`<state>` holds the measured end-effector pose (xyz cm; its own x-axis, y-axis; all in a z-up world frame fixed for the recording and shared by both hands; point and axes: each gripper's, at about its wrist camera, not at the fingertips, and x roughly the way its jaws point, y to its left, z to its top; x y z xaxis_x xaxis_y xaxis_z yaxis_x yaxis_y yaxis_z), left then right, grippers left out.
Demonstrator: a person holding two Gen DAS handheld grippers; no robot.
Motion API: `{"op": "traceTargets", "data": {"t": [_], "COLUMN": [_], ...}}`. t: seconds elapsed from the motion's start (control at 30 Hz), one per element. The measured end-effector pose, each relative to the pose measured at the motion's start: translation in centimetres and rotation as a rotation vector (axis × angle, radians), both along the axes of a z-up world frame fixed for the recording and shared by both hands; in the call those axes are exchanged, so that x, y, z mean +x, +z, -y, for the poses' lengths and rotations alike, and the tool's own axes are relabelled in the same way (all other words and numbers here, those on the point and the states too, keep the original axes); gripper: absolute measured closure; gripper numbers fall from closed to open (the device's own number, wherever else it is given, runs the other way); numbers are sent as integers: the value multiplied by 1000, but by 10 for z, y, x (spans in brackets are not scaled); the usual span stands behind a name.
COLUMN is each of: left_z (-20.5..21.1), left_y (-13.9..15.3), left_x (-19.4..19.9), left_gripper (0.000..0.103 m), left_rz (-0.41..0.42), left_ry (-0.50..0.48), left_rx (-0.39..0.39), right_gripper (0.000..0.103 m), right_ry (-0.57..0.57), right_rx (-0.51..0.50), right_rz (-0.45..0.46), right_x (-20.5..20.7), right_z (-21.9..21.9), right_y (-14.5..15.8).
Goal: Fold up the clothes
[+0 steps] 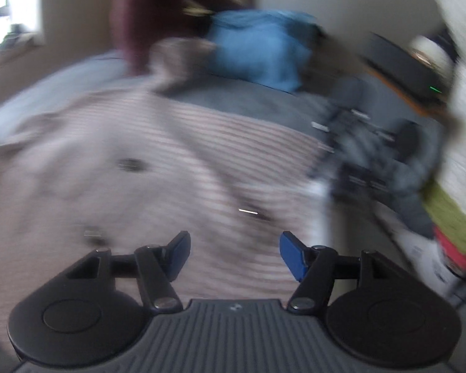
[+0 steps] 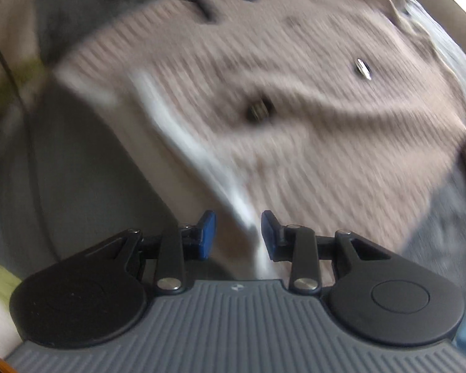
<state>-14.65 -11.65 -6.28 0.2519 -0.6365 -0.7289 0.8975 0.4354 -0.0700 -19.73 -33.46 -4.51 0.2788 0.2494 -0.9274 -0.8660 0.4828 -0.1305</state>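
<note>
A beige striped garment point(image 1: 158, 161) with dark buttons lies spread on a grey bed cover point(image 1: 233, 99); both views are blurred. My left gripper point(image 1: 235, 255) hovers over the garment's near part, open, with nothing between its blue pads point(image 1: 292, 256). In the right wrist view the same garment point(image 2: 295, 99) shows a white edge strip point(image 2: 183, 130) running down toward my right gripper point(image 2: 238, 236). Its jaws stand a little apart with the strip's end lying in the gap, and the pads point(image 2: 208, 236) do not press on it. The right gripper's dark body point(image 1: 372, 155) shows at the garment's right side.
A blue garment point(image 1: 258, 49) and a maroon cloth point(image 1: 139, 15) lie at the far end of the bed. A dark box with an orange edge point(image 1: 400, 71) sits at the back right. A white knit sleeve point(image 1: 464, 130) and yellow-green fabric point(image 1: 450, 217) fill the right edge.
</note>
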Motion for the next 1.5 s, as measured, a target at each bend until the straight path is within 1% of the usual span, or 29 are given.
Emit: {"op": "traceTargets", "data": {"t": [0.03,0.13,0.17,0.23,0.3,0.33,0.37,0.4,0.43,0.47,0.53,0.6,0.67,0.73,0.8,0.87,0.9,0.97,1.03,1.13,1.2,1.23,1.27,1.3,1.33,1.4,1.43,1.47,1.5], "left_z": [8,21,25,33,40,44,46,47,47,46,46,45,44,45,49,53,54,52,52,54,56,55,55,54,53,49,48,48,47], "left_y": [-5,-18,-23,-30,-36,-39,-40,-41,-39,-38,-34,-25,-15,-15,-22,-28,-28,-26,-32,-42,-48,-49,-50,-50,-50,-50,-50,-49,-49], "left_x": [-8,-30,-37,-50,-59,-62,-62,-61,-58,-55,-53,-55,-55,-54,-53,-56,-57,-55,-54,-53,-54,-52,-49,-46,-42,-36,-35,-34,-33], "left_gripper": [38,39,39,41,43,52,61,63,72,87,97,98,98,98,98,98,98,98,99,98,98,98,97,96,95,93,89,85,84], "left_rz": [-8,15,30,93,145,163,174,183,174,157,142,147,127,92,66,60,56,37,24,17,28,14,-6,-25,-50,-96,-113,-126,-138], "left_ry": [-25,-62,-68,-90,-113,-116,-111,-103,-96,-88,-73,-65,-68,-69,-84,-110,-119,-116,-123,-145,-160,-153,-144,-135,-122,-99,-96,-94,-90], "left_rx": [10,49,64,104,138,155,163,168,159,145,122,87,48,27,34,45,43,31,45,75,93,90,84,78,69,50,42,35,28], "right_gripper": [74,90,91,91,92,93,99,101,102,102,102,103,103,103,103,103,103,103,103,103,102,101,98,97,97,97,97,97,97], "right_ry": [-22,-68,-81,-106,-118,-118,-122,-129,-135,-141,-149,-150,-146,-133,-115,-79,-69,-63,-56,-18,-10,-9,-15,-38,-68,-114,-129,-144,-158], "right_rx": [-19,-21,-16,-9,-18,-24,-19,-8,2,9,16,23,44,44,2,-58,-72,-78,-85,-115,-146,-163,-170,-163,-152,-129,-109,-85,-61], "right_rz": [15,66,84,110,130,138,144,151,157,163,173,179,205,224,189,143,134,135,136,105,52,42,30,-8,-74,-257,-280,-268,-256], "right_x": [0,2,1,-1,-4,-6,-7,-8,-9,-9,-9,-11,-11,-11,-11,-15,-16,-18,-19,-17,-16,-16,-15,-12,-8,1,6,11,17], "right_z": [3,7,8,11,13,12,12,12,12,14,17,21,24,26,31,33,33,31,30,31,32,32,33,36,41,55,60,63,67], "right_y": [-4,-4,-1,1,-3,-5,-5,-3,-2,0,4,17,36,54,52,34,30,28,27,13,-5,-12,-15,-14,-9,1,11,23,35]}}
